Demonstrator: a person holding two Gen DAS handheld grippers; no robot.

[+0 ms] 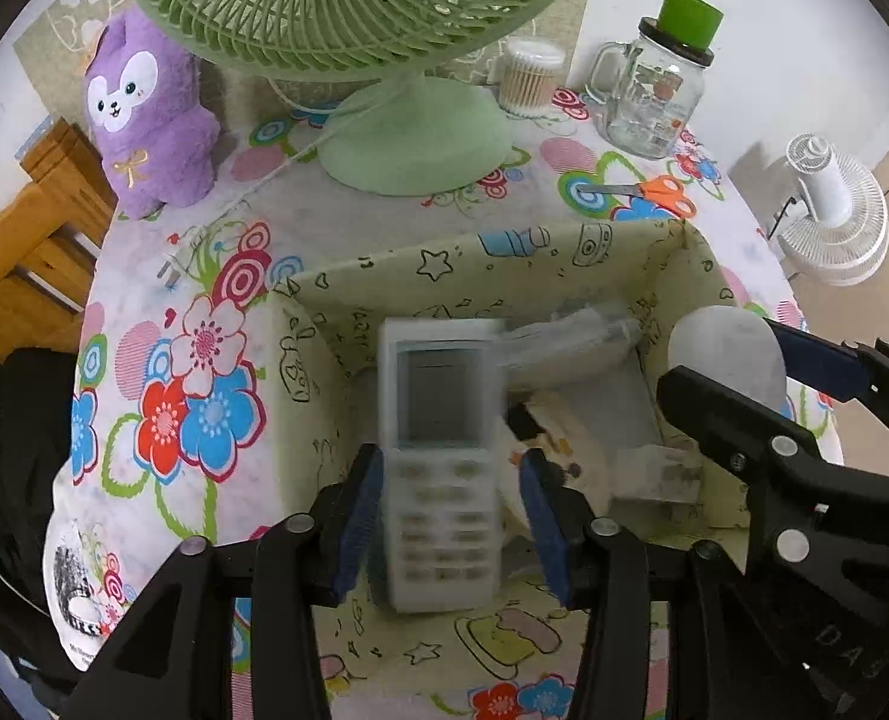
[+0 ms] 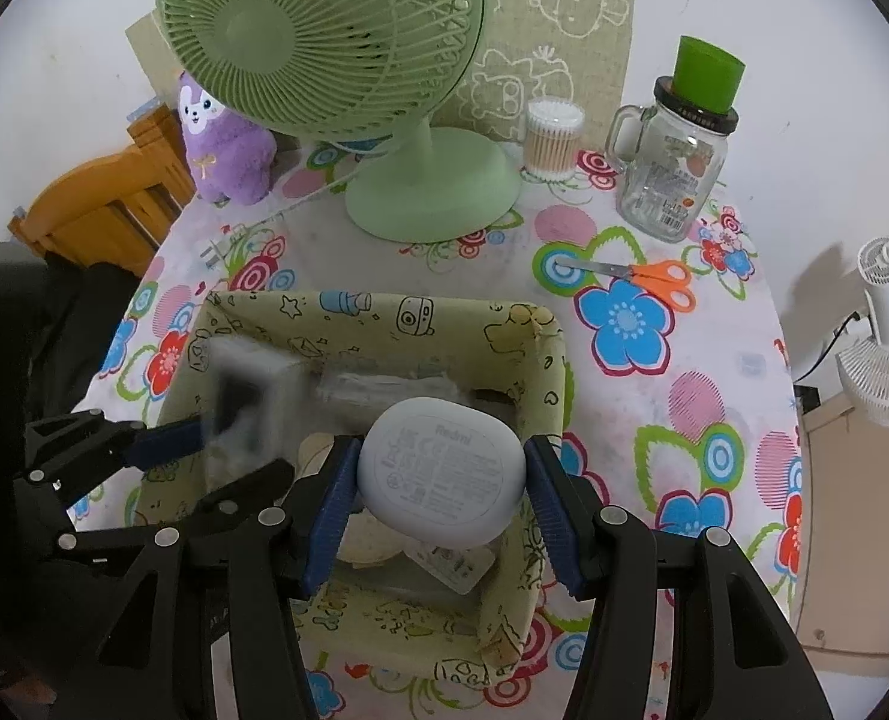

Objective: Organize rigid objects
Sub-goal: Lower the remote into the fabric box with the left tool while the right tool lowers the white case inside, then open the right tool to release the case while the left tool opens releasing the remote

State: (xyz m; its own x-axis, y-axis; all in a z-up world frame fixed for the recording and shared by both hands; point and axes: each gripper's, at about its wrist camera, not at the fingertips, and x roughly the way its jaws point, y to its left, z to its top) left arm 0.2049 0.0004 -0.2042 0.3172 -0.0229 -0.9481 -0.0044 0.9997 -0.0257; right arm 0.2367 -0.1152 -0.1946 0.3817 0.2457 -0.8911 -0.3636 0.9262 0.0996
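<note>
A yellow-green fabric storage box (image 1: pixel 504 258) (image 2: pixel 540 324) stands on the flowered table. My left gripper (image 1: pixel 450 516) has a white remote control (image 1: pixel 438 456) between its blue pads over the box; the remote is blurred and a gap shows beside the right pad (image 1: pixel 543 528). It also shows blurred in the right wrist view (image 2: pixel 246 396). My right gripper (image 2: pixel 441 480) is shut on a pale grey earbud case (image 2: pixel 441 468) above the box, also seen in the left wrist view (image 1: pixel 726 354). A clear plastic packet (image 1: pixel 570 336) and cards lie inside.
A green desk fan (image 2: pixel 432 192), purple plush toy (image 2: pixel 222 144), cotton swab tub (image 2: pixel 552 138), glass jar with green lid (image 2: pixel 672 174) and orange scissors (image 2: pixel 654 276) are behind the box. A white fan (image 2: pixel 888 348) stands off the table at right, wooden chair (image 2: pixel 108 204) at left.
</note>
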